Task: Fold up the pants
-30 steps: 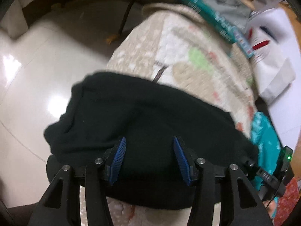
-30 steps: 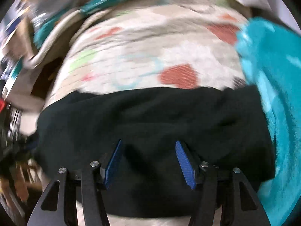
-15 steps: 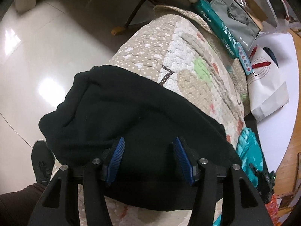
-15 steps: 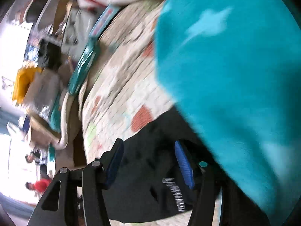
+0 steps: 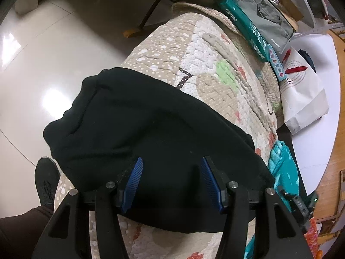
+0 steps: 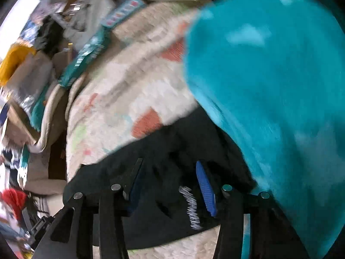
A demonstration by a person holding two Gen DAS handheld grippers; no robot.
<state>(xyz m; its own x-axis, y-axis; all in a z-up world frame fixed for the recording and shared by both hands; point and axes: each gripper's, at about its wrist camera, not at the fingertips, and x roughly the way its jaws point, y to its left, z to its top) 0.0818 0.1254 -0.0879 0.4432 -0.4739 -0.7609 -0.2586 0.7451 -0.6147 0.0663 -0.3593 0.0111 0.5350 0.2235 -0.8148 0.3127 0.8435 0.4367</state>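
The black pants (image 5: pixel 151 129) lie folded in a thick bundle on a beige patterned quilt (image 5: pixel 226 82). My left gripper (image 5: pixel 171 161) hovers open just above the near part of the bundle, with nothing between its blue pads. In the blurred right wrist view the pants (image 6: pixel 172 151) show a white printed logo (image 6: pixel 190 207) near the fingers. My right gripper (image 6: pixel 169 164) is open over that end of the pants and holds nothing.
A teal star-print garment (image 6: pixel 269 86) lies close on the right, also visible in the left wrist view (image 5: pixel 282 170). Teal boxes (image 5: pixel 243 21), a grey bag (image 5: pixel 267 15) and a white paper bag (image 5: pixel 301 90) sit past the quilt. Glossy floor (image 5: pixel 43 54) and a shoe (image 5: pixel 46 181) are left.
The left gripper drew back slightly from the pants, which stayed put. The right gripper swung to the right end of the bundle, beside the teal garment, and its view stays blurred.
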